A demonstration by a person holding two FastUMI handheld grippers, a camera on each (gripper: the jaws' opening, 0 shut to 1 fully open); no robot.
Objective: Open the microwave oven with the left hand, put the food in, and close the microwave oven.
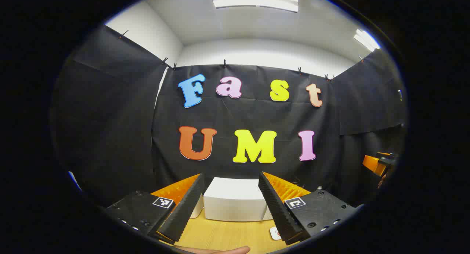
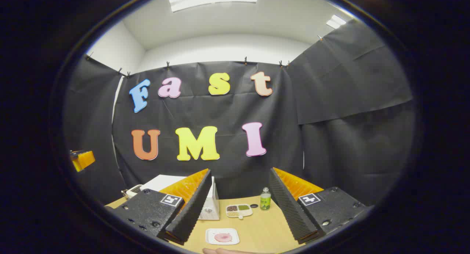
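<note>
Left gripper view shows the white microwave (image 1: 235, 199) on the far side of the wooden table (image 1: 227, 235), framed between the fingers of the left gripper (image 1: 230, 202), which stand wide apart and hold nothing. Right gripper view has the food, a pink round on a white plate (image 2: 222, 236), near on the table, between the spread, empty fingers of the right gripper (image 2: 240, 204). Farther off sit a divided dish (image 2: 239, 210) and a small green bottle (image 2: 265, 199). Likely trouble (judging from the layout): the door's handle cannot be made out, so a misjudged reach could shove the microwave; the flat plate may slip or tilt when pinched.
</note>
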